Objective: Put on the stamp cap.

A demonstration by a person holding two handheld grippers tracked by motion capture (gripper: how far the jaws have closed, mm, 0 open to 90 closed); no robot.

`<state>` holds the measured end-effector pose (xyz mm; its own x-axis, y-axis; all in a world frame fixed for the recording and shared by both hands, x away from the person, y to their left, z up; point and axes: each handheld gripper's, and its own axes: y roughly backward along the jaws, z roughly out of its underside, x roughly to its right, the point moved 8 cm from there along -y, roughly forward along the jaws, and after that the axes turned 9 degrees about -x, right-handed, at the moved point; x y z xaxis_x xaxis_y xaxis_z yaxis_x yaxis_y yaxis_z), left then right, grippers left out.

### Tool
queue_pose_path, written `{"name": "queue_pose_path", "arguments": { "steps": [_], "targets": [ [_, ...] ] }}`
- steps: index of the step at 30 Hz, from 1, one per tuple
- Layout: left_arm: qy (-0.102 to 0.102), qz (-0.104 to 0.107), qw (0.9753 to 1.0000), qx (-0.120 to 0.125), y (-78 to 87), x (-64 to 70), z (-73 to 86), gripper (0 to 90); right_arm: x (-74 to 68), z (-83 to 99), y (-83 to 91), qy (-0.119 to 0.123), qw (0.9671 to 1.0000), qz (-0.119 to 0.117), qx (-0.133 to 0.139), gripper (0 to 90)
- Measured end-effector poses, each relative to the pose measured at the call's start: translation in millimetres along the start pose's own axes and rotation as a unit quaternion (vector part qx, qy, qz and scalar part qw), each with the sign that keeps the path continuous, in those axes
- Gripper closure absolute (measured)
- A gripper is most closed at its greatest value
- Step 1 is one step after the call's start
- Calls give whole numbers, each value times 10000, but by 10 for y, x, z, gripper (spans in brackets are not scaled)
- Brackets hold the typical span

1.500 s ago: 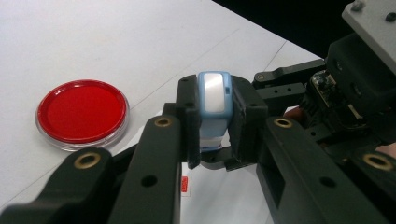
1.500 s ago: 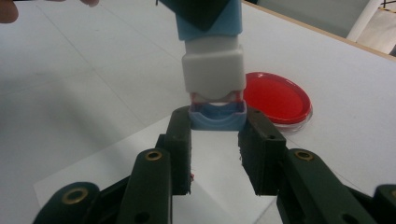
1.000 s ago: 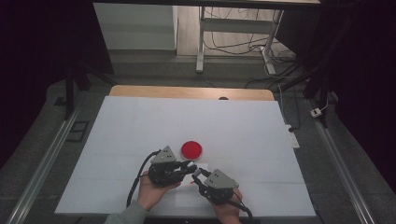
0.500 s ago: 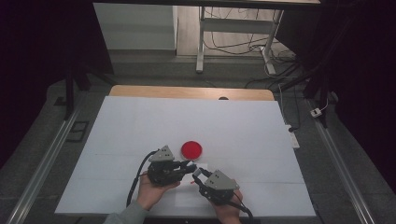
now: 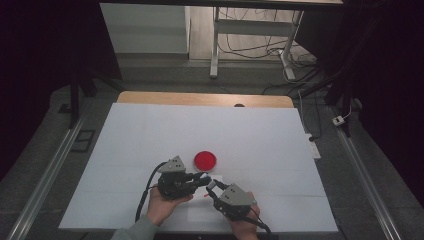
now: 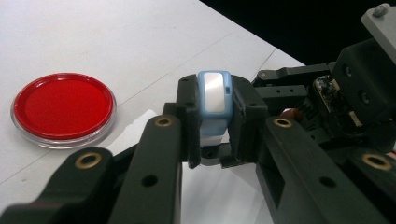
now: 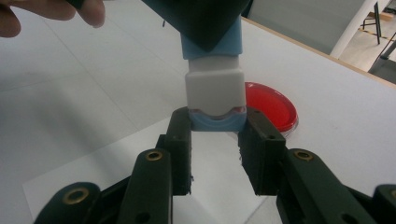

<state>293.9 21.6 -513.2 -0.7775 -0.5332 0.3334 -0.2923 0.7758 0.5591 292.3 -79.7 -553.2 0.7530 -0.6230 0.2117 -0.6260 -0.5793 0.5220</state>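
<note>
At the near edge of the tabletop (image 5: pixel 150 130), two hands come in side by side, each holding a gripper. The left hand (image 5: pixel 161 202) holds the left gripper (image 5: pixel 204 178) level, its fingers pointing right. The right hand (image 5: pixel 243 225) angles the right gripper (image 5: pixel 212 186) up and to the left, so the two sets of tips meet just above the white surface.

In the left gripper view, the left gripper's fingers (image 6: pixel 187 122) are clamped on a small blue-and-white block (image 6: pixel 214 100), which stands upright between them, its white face toward the camera. In the right gripper view, the same block (image 7: pixel 215 88) hangs down from the left gripper, and the right gripper's fingers (image 7: pixel 180 133) sit on either side of its rounded blue end, touching or nearly so; whether they press on it cannot be told.

No writing or label can be read on the block.

Just beyond the grippers, a round red dish (image 5: pixel 205 159) with a clear rim lies flat on the tabletop, apart from both.
</note>
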Motion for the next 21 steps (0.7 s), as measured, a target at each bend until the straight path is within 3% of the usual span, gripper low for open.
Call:
{"name": "queue_pose_path", "arguments": {
  "steps": [13, 21],
  "targets": [
    [-165, -157, 9996, -179, -61, 12, 41, 758, 0, 13, -8, 114, 9997, 94, -174, 652],
    [-147, -117, 9995, -246, -78, 6, 63, 759, -17, 17, -10, 241, 9994, 72, -222, 652]
  ]
}}
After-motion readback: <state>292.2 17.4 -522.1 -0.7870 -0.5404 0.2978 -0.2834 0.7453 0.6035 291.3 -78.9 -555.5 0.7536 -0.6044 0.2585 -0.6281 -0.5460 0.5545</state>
